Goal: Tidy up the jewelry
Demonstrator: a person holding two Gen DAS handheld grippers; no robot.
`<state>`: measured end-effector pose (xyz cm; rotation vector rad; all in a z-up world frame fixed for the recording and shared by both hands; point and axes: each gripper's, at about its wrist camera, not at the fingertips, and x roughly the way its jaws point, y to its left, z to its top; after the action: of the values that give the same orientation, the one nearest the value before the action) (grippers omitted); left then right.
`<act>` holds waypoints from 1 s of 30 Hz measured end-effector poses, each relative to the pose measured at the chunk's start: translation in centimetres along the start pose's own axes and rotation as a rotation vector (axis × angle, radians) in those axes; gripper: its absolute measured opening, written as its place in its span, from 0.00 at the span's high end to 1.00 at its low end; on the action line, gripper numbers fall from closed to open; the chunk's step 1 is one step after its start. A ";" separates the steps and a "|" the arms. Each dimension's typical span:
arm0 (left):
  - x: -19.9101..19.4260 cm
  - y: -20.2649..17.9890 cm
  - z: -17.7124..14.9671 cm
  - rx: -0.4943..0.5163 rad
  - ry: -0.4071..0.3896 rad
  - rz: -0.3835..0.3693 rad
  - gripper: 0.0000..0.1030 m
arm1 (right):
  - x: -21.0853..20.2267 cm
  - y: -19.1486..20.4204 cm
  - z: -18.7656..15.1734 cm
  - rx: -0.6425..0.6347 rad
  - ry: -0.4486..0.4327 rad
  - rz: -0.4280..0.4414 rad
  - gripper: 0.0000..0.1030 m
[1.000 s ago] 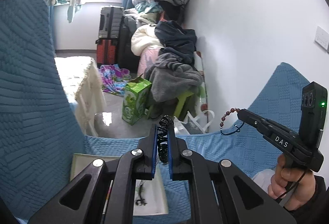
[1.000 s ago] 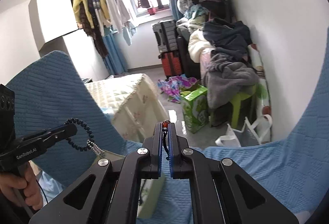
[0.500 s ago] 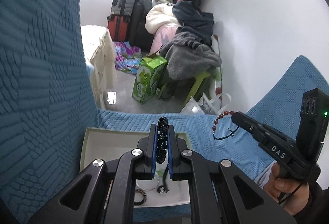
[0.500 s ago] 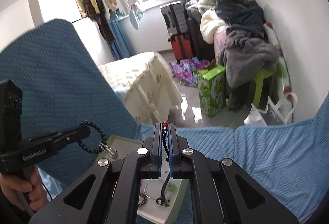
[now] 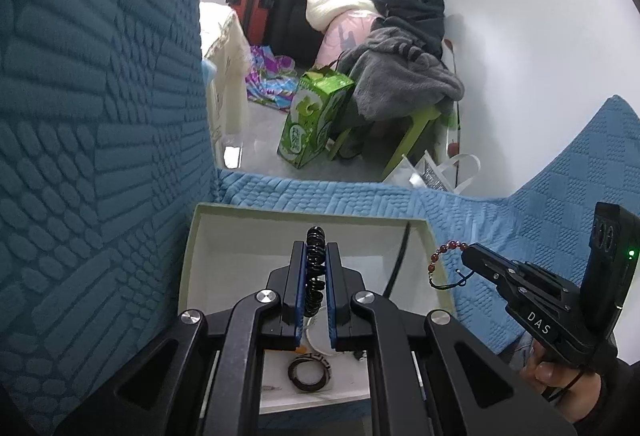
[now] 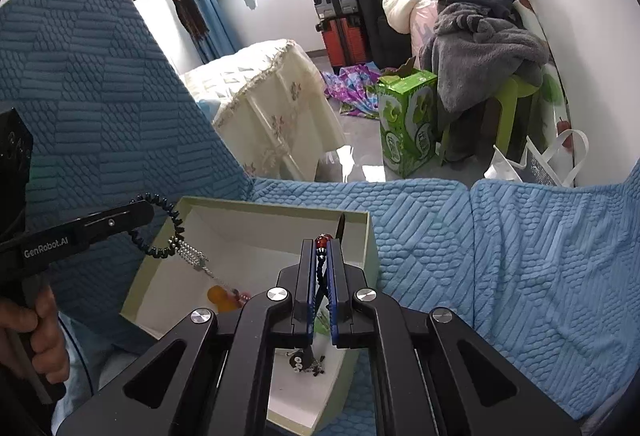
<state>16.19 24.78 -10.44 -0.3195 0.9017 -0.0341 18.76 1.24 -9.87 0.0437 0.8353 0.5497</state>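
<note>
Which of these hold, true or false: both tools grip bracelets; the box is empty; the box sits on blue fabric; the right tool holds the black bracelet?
1. Both tools grip bracelets. True: left tool, right tool.
2. The box is empty. False: a dark ring and other pieces lie inside.
3. The box sits on the blue quilted cover. True.
4. The right tool holds the black bracelet. False: it holds the red-beaded bracelet; the left holds the black one.
</note>
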 end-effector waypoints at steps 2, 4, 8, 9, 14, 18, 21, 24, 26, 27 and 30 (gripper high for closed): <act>0.7 0.4 -0.3 -0.010 0.021 0.004 0.93 | 0.7 0.0 -0.3 -0.001 0.025 0.001 0.97; 1.3 0.6 -0.7 -0.015 0.041 0.001 0.93 | 1.3 0.1 -0.6 -0.002 0.045 0.003 0.97; 1.9 0.5 -1.2 -0.023 0.075 0.005 0.92 | 1.7 -0.1 -0.6 0.002 0.063 0.007 0.96; 2.0 0.3 -1.2 -0.023 0.083 0.008 0.91 | 1.6 -0.2 -0.5 0.005 0.062 0.001 0.95; 0.5 -0.3 -0.1 -0.061 0.078 0.029 0.91 | 0.3 -0.2 1.0 0.036 0.056 0.019 0.88; -2.2 -1.6 1.5 -0.062 0.041 0.035 0.86 | -2.4 0.5 3.0 0.017 -0.005 0.038 0.78; -5.1 -3.2 2.6 -0.039 -0.019 0.046 0.52 | -4.9 1.4 4.5 -0.014 -0.055 0.052 0.78; -8.2 -5.2 3.3 -0.005 -0.079 0.058 0.46 | -7.9 2.1 5.9 -0.043 -0.113 0.063 0.78; -9.7 -6.2 3.7 0.007 -0.102 0.058 0.46 | -9.7 2.5 6.6 -0.052 -0.145 0.060 0.78; -11.0 -6.9 3.8 0.015 -0.120 0.060 0.46 | -10.7 2.6 6.9 -0.054 -0.158 0.062 0.78; -13.7 -8.6 4.1 0.048 -0.154 0.075 0.46 | -13.4 2.8 7.8 -0.063 -0.196 0.061 0.78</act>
<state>11.73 19.88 4.83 -0.2398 0.7588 0.0378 15.84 -1.39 5.40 0.0642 0.6270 0.6188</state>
